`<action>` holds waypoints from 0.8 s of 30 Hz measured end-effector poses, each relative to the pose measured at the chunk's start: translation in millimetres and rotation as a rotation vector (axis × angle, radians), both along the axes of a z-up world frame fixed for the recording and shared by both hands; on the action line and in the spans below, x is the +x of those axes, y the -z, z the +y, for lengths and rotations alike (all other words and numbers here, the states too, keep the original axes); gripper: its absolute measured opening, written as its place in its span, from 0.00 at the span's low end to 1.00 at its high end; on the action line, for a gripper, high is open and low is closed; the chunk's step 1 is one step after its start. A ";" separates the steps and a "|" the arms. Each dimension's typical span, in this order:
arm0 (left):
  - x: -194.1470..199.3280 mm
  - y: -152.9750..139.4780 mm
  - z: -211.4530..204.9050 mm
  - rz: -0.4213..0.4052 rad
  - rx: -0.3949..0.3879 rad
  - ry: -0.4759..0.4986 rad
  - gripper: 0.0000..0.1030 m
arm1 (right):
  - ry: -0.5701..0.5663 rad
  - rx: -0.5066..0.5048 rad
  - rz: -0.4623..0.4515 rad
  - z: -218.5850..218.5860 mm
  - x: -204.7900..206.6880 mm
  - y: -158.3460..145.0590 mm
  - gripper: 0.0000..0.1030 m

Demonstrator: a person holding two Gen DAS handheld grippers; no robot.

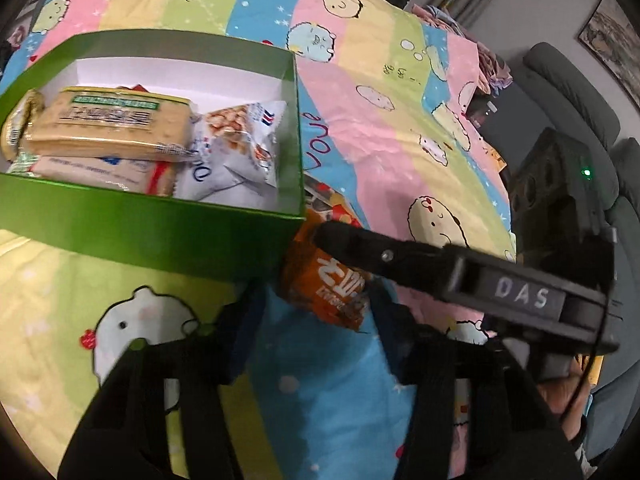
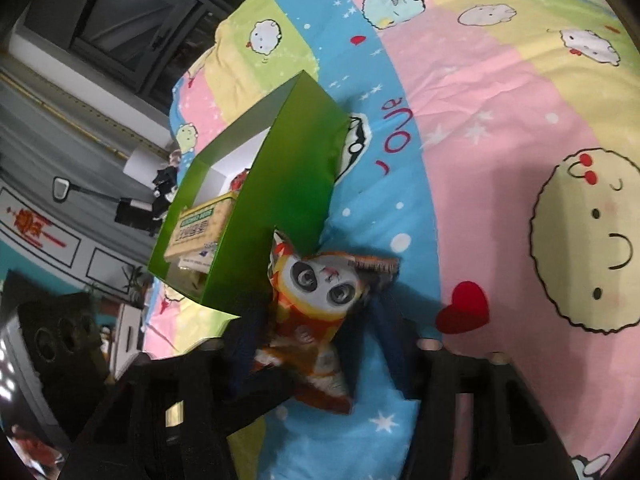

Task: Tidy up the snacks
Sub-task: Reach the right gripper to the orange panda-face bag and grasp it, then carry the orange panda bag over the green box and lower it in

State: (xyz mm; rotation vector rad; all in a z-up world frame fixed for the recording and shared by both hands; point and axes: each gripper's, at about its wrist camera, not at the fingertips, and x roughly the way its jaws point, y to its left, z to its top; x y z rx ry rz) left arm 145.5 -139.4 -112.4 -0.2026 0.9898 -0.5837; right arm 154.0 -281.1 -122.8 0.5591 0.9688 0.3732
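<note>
An orange snack bag with a panda face [image 2: 316,304] lies on the cartoon bedsheet against the corner of a green box [image 2: 280,200]. My right gripper [image 2: 316,332] has its jaws apart on either side of the bag, not pinching it. In the left wrist view the bag [image 1: 332,284] shows beside the box [image 1: 160,236], with the right gripper's black finger [image 1: 360,248] lying over it. The box holds a beige cracker pack [image 1: 108,124], a white peanut bag [image 1: 240,144] and other packets. My left gripper [image 1: 316,320] is open and empty, just in front of the bag.
The striped cartoon bedsheet [image 1: 380,128] covers the whole surface. A grey sofa [image 1: 580,92] and a dark speaker-like box [image 1: 552,184] stand past the bed's right edge. A window [image 2: 120,20] and wall fittings lie beyond the far edge in the right wrist view.
</note>
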 end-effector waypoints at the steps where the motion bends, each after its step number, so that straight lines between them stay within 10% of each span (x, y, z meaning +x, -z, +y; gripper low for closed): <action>1: 0.7 1.0 -0.7 0.000 -0.006 0.003 0.44 | 0.001 -0.002 0.002 0.6 -0.4 1.1 0.39; 24: -40.4 -57.2 -8.9 -0.165 -0.032 0.096 0.34 | 0.043 0.028 -0.168 -6.1 -49.6 -57.9 0.29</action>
